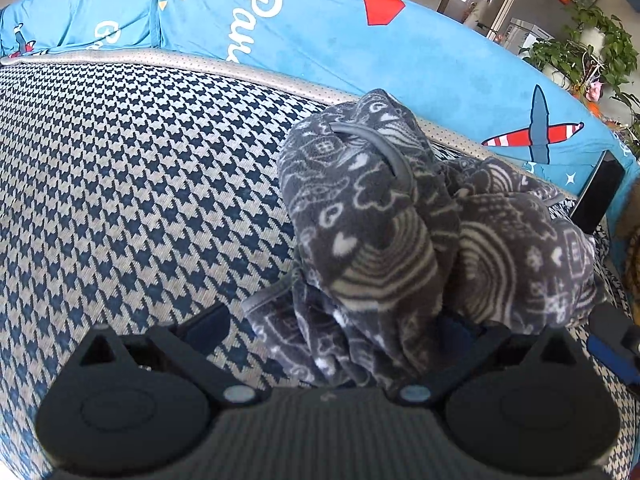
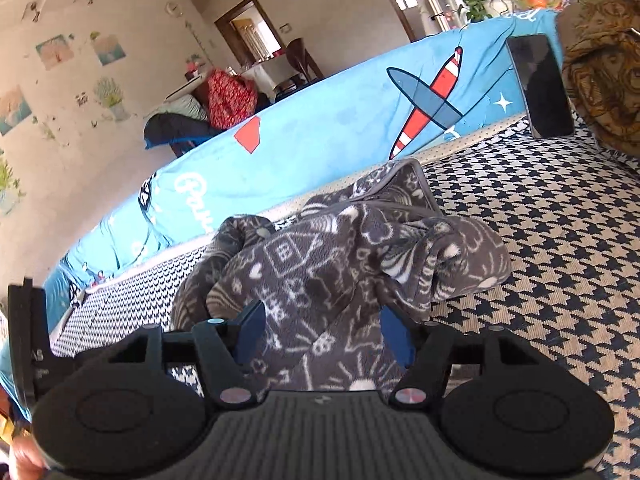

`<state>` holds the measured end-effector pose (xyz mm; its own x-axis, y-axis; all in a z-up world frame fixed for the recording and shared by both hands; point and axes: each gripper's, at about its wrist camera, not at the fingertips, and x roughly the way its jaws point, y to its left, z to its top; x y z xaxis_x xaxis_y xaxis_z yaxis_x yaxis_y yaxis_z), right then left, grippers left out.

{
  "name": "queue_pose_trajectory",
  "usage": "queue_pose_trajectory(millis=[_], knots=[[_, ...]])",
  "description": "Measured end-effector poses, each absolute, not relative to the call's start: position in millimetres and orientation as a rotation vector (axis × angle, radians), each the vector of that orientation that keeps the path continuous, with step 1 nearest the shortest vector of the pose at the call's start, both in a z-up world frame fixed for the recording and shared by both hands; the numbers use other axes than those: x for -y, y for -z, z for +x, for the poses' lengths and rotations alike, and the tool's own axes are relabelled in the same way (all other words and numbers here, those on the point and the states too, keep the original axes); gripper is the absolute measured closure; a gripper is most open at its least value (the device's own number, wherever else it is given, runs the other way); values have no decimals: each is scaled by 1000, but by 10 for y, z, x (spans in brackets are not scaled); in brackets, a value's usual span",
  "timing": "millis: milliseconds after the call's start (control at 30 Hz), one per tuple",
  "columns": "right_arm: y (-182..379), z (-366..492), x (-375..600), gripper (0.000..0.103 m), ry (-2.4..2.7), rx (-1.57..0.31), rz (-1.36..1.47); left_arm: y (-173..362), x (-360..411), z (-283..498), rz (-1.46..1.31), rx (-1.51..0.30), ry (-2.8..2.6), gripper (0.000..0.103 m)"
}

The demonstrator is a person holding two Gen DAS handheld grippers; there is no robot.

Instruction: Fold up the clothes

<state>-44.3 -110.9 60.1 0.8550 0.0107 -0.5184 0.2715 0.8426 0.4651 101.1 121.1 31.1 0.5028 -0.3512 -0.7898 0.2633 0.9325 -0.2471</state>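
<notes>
The dark grey fleece garment with pale line patterns (image 1: pixel 372 216) lies crumpled in a heap on the navy-and-cream houndstooth seat cover (image 1: pixel 132 184), and it sits close to the seat's far edge. In the left wrist view the heap fills the area from the centre out toward 3 o'clock, with a grey piped hem (image 1: pixel 384 148) curving over its top at about 1 o'clock. Its near end drops down between the fingers of the left tool (image 1: pixel 340 328). The jaws there stand wide apart, and cloth covers the right finger, so I cannot tell whether any fabric is pinched.

In the right wrist view the garment (image 2: pixel 344 256) bunches at the centre. A thick fold runs straight down into the right tool (image 2: pixel 320 336), whose two blue-padded fingers stand on either side of the fabric and appear to press against it.

Behind the seat, a bright blue blanket printed with red-and-white striped aeroplanes and white script (image 1: pixel 328 40) covers the backrest from 9 to 3 o'clock. A black phone (image 2: pixel 540 84) leans upright against this blanket at 2 o'clock in the right view. Just beside it, at 3 o'clock, sits a brown and gold patterned cushion (image 2: pixel 604 76). Green potted plants (image 1: pixel 588 48) stand beyond the backrest.
</notes>
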Motion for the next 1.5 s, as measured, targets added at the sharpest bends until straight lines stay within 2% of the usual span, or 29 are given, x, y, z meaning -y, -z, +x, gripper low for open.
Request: queue_pose_trajectory(millis=[100, 433, 467, 600, 800, 1067, 1500], knots=[[-595, -353, 1141, 27, 157, -520, 641, -301, -1217, 1012, -98, -978, 370, 0], [-328, -81, 1217, 24, 217, -543, 835, -267, -1275, 1003, -84, -993, 384, 0], [-310, -71, 1215, 27, 219, -545, 840, -266, -1280, 1004, -80, -994, 385, 0], [-284, -35, 1165, 60, 198, -564, 810, -265, -1290, 1005, -65, -998, 386, 0], [-375, -37, 1011, 78, 166, -565, 656, -325, -1323, 972, -75, -979, 377, 0], [-497, -187, 773, 84, 65, -549, 448, -701, -1352, 751, -25, -749, 368, 0], [-590, -620, 289, 86, -177, -565, 196, -739, -1335, 822, -49, -717, 286, 0]])
